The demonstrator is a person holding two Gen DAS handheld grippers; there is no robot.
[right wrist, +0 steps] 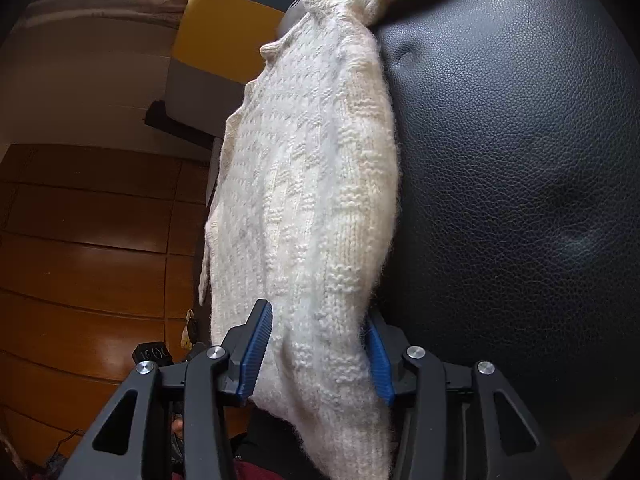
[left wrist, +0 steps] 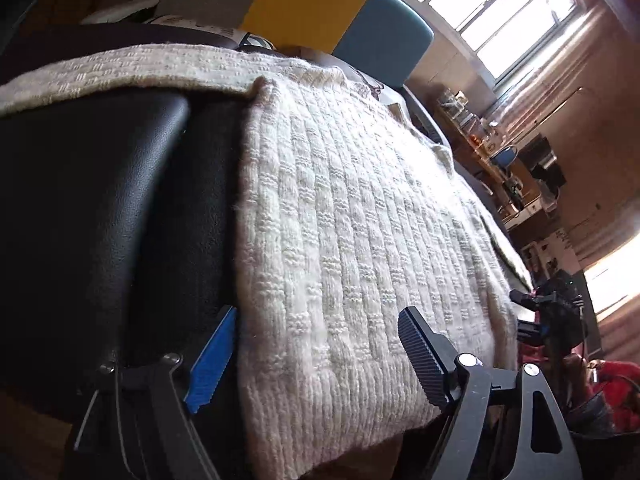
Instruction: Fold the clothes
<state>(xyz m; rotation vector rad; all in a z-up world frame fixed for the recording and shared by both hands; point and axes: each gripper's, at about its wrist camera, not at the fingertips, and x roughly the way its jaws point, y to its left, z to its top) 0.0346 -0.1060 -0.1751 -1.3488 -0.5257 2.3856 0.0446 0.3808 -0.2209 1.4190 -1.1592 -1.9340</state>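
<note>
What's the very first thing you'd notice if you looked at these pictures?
The fluffy cream knitted sweater, draped over a shiny black leather seat, fills the middle of both views. In the right wrist view the right tongs straddle its hanging part with their blue pads on either side. Behind it, at the top, stands a bright yellow and teal cushion.

Left wrist view: low, close, looks forward along left gripper (left wrist: 316,352) fingers over cream knit sweater (left wrist: 352,208) on black leather cushion (left wrist: 100,208); window (left wrist: 500,12) at 1 o'clock. Right wrist view: very close, faces up along hanging sweater (right wrist: 312,184); cushion (right wrist: 520,200) at 3 o'clock, wooden floor (right wrist: 92,248) at 9. Shared: sweater, cushion, yellow-blue panel (left wrist: 316,4).
</note>
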